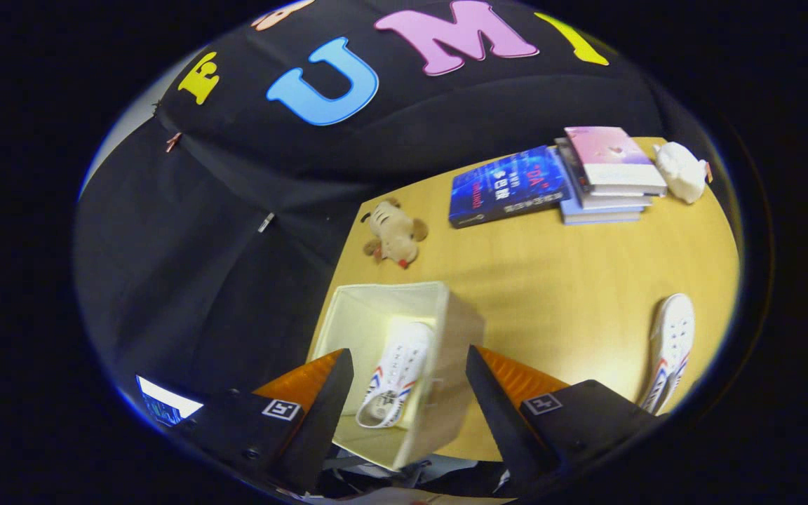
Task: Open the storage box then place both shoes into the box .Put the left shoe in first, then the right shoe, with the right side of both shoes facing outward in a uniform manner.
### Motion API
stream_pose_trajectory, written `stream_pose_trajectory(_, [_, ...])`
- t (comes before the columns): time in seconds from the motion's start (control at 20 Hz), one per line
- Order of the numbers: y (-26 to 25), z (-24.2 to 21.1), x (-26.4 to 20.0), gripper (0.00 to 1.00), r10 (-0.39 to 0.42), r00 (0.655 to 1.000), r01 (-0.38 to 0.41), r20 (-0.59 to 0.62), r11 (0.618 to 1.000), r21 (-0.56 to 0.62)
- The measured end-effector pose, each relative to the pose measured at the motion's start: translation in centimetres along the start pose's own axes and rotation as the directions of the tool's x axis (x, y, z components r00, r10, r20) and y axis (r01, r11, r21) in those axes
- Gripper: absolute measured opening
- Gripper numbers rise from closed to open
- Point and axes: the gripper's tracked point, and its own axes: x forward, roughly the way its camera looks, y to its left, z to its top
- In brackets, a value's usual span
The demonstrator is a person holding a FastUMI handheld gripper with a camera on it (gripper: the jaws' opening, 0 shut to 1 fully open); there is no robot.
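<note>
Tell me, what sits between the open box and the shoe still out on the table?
Nothing: in the gripper view, only bare wooden table separates the box from the outside shoe. The open gripper hovers above the box, holding nothing.

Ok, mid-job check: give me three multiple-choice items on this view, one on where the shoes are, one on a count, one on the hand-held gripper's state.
1. Where is the shoe seen between the fingers?
A. On the books
B. Inside the storage box
C. Beside the plush dog

2. How many shoes lie out on the table?
A. None
B. One
C. Two

3. How is the hand-held gripper?
A. Open, holding nothing
B. Shut on a shoe
C. Shut on the box wall

Answers:
1 B, the white shoe lies within the box's walls.
2 B, only the second shoe lies on the wood, beyond the right finger.
3 A, its fingers stand wide apart above the box, touching nothing.
</note>
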Motion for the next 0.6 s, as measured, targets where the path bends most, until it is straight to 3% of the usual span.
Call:
stream_pose_trajectory(0.35, [-19.4, 1.2, -8.2, 0.99, -0.254, 0.967, 0.250, 0.032, 0.964, 0.093])
stream_pose_trajectory(0.6, [-30.6, -3.6, -9.7, 0.97, -0.384, 0.918, 0.393, -0.101, 0.914, 0.102])
